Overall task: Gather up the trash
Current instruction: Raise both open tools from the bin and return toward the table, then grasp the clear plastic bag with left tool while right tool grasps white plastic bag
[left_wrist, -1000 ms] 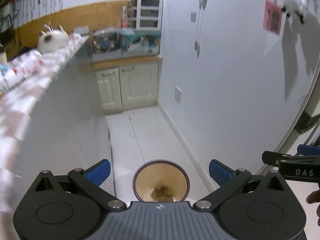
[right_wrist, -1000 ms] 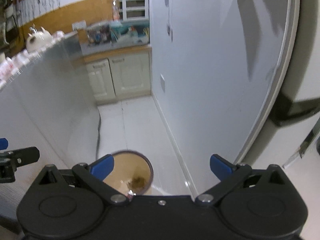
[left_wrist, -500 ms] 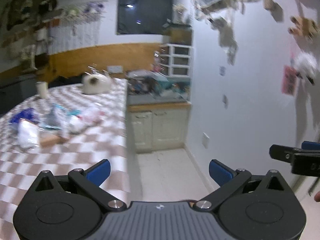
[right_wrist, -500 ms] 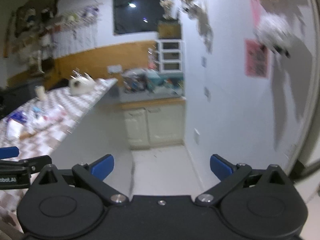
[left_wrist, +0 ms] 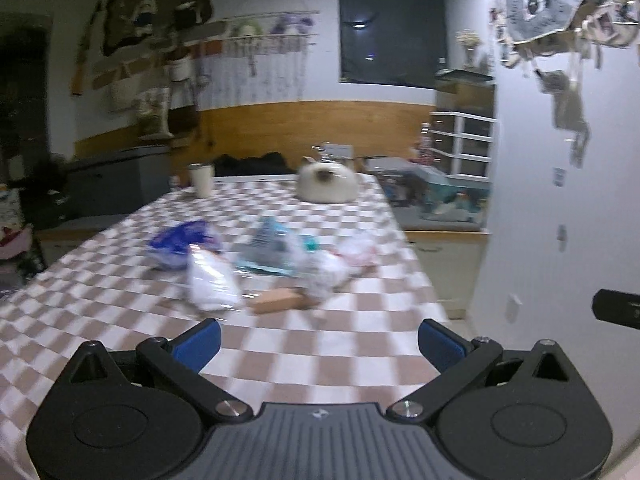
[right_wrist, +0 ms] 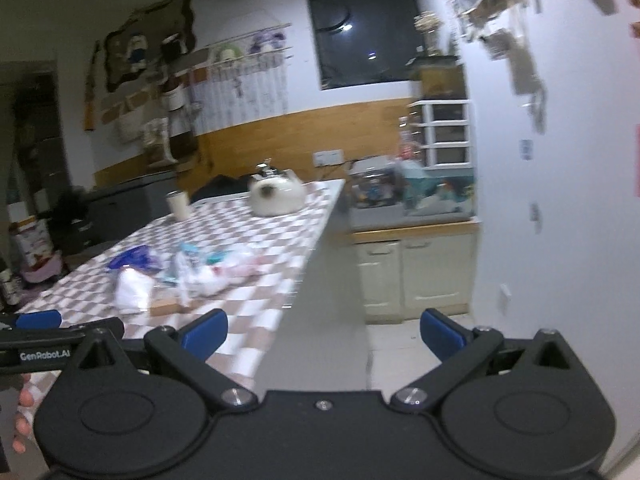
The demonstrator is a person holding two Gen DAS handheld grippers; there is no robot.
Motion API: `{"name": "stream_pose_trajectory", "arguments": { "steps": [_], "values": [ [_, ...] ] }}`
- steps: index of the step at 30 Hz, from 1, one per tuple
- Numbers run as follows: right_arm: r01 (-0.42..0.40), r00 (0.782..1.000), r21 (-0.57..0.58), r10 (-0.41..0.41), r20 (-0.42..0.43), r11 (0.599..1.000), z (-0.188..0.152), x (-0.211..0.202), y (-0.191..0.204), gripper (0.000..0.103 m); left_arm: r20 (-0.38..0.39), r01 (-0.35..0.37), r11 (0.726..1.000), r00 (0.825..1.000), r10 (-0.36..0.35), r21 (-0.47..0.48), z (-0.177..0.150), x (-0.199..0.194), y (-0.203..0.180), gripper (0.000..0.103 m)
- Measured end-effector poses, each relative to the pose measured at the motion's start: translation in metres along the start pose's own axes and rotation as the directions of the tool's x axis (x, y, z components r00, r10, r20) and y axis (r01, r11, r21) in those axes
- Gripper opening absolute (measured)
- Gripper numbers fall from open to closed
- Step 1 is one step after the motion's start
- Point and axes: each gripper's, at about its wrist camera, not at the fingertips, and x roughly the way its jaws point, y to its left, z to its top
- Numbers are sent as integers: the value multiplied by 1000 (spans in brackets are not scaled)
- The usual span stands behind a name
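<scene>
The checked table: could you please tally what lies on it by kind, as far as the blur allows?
Blue crumpled bag: 1
White or clear plastic wrappers: 3
Light-blue packet: 1
Tan block: 1
Pale cup: 1
Cream teapot: 1
Total: 8, approximate, since the wrappers overlap and are blurred.

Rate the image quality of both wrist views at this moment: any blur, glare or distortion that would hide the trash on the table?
Left wrist view: motion blur smears the wrappers and checkered tablecloth; the left gripper stays sharp; fisheye bends the walls. Right wrist view: similar blur on the trash pile, dim indoor light, a lamp reflection on the dark window; the right gripper is crisp.
</scene>
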Motion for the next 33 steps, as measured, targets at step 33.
{"name": "stream_pose_trajectory", "arguments": {
  "steps": [33],
  "values": [
    [-247, 968, -37, 245, -53, 968, 17, 94, 98, 103, -35, 293, 834, 937, -348, -467, 43, 234, 227, 103]
  ]
}}
